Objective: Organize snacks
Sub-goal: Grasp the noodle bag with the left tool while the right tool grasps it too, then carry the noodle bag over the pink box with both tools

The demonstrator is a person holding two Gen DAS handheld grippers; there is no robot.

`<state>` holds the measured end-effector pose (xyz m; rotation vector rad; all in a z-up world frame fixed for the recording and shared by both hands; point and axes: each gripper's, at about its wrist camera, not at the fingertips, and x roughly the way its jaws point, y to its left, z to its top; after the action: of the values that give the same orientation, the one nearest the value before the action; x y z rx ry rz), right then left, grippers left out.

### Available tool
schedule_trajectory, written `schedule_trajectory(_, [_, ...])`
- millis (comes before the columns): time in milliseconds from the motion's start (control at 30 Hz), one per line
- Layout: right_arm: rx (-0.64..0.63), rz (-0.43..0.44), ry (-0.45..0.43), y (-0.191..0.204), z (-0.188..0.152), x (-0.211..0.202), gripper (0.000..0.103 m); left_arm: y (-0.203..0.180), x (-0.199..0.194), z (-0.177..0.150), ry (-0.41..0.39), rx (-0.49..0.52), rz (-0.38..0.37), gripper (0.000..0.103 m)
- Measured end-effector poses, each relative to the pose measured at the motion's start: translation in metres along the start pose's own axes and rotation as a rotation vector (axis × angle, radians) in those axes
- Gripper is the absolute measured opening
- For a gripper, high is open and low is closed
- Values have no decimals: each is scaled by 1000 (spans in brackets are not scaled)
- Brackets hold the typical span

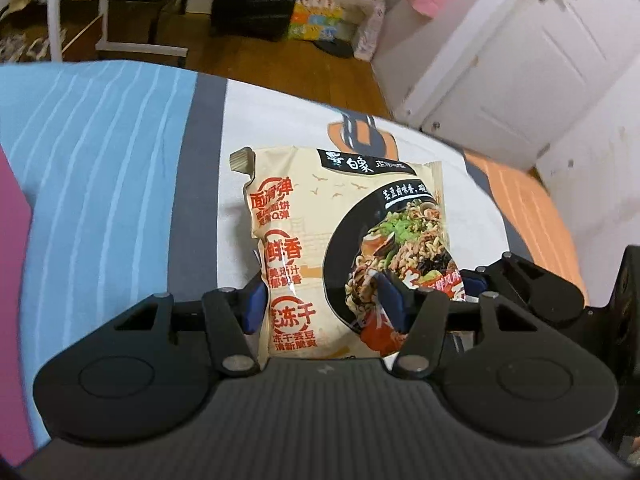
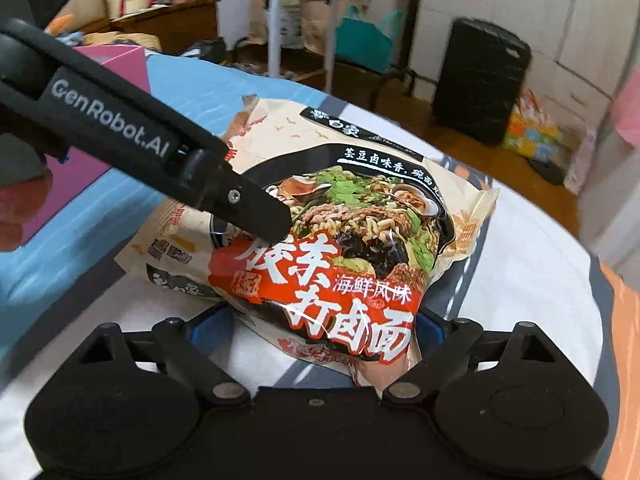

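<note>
The left hand-held gripper (image 1: 320, 304) reaches forward low over the bed (image 1: 112, 168), its two blue-padded fingers (image 1: 254, 306) closed on the near end of a noodle packet (image 1: 340, 240); one pad presses the packet's left edge and the other lies on its printed face, so the wrapper is pinched between them. The right hand-held gripper (image 2: 320, 332) comes in from the packet's other side, pointing toward the same noodle packet (image 2: 332, 248); its blue pads (image 2: 208, 326) sit at either side of the packet's near, red-lettered end and appear to squeeze it, the wrapper bulging upward between them. In the right wrist view the black body of the left hand-held gripper (image 2: 132, 136) crosses the frame diagonally from the upper left, its tip resting on the packet's bowl picture.

There is one noodle packet, cream-coloured with a black bowl of noodles and red lettering; it lies near the far edge of the bed, on the white part of the cover, tilted up slightly by the two grips. There are two grippers, both on this single packet. A pink box (image 2: 120, 68) stands on the blue striped part of the cover, toward the bed's left side. Beyond the bed's far edge stand one black suitcase (image 2: 480, 80) and one white door (image 1: 520, 68).
</note>
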<state>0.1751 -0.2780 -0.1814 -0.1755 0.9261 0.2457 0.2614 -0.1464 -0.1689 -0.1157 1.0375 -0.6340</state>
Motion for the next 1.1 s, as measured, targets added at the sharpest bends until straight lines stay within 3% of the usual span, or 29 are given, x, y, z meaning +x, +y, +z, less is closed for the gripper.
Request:
schedule_trajectory(233, [86,-8,65,27,-2,-23,93,-3,-25,-5,109,38,5,56])
schedule_trajectory(700, [168,94,96,82,1,-78,93,-2,-118,-35,169,76,58,56])
schedule_trajectory(1100, [39,61,-1,137,25,-129,93,18,-218,-59,-2,110,19,56])
